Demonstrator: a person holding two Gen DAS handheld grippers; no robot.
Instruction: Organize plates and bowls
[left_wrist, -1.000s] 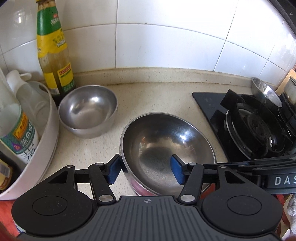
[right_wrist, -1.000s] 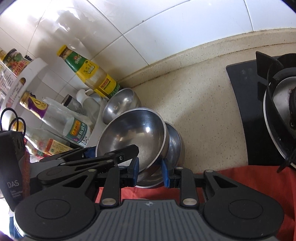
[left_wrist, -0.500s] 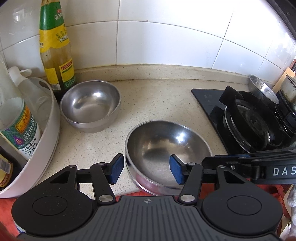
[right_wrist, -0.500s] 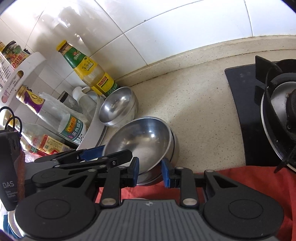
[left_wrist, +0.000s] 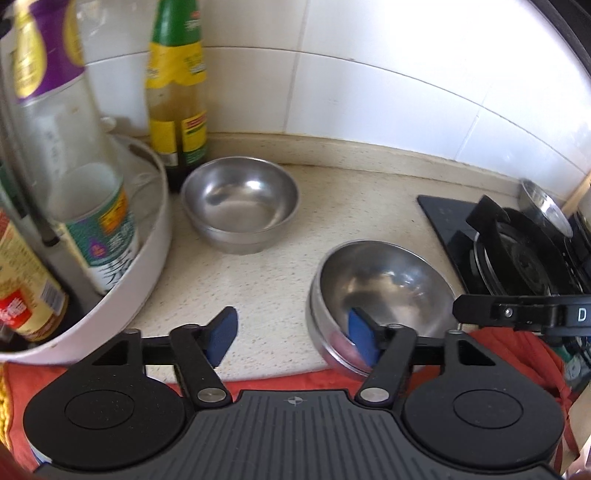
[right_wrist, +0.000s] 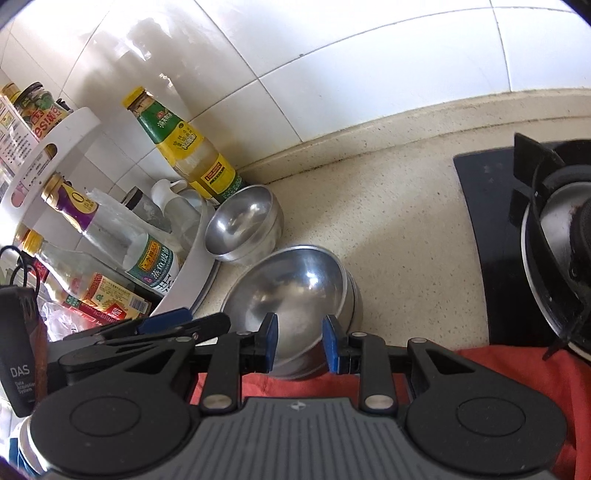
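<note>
A large steel bowl (left_wrist: 384, 291) sits nested in another steel bowl at the counter's front edge; it also shows in the right wrist view (right_wrist: 295, 291). A small steel bowl (left_wrist: 240, 203) stands behind it to the left by the sauce bottle, also in the right wrist view (right_wrist: 243, 225). My left gripper (left_wrist: 293, 338) is open and empty, left of the large bowl, its right pad over the rim. My right gripper (right_wrist: 300, 343) is open, its pads on either side of the near rim, apart from it.
A white rack (left_wrist: 147, 258) with bottles stands at the left. A green-labelled sauce bottle (left_wrist: 177, 96) is against the tiles. A gas hob (left_wrist: 517, 251) lies to the right, with a steel dish (left_wrist: 546, 206) behind it. Red cloth (right_wrist: 517, 373) covers the front edge.
The right gripper lowered the large bowl into the one beneath, then opened and let go. The left gripper moved left and back, off the bowl.
</note>
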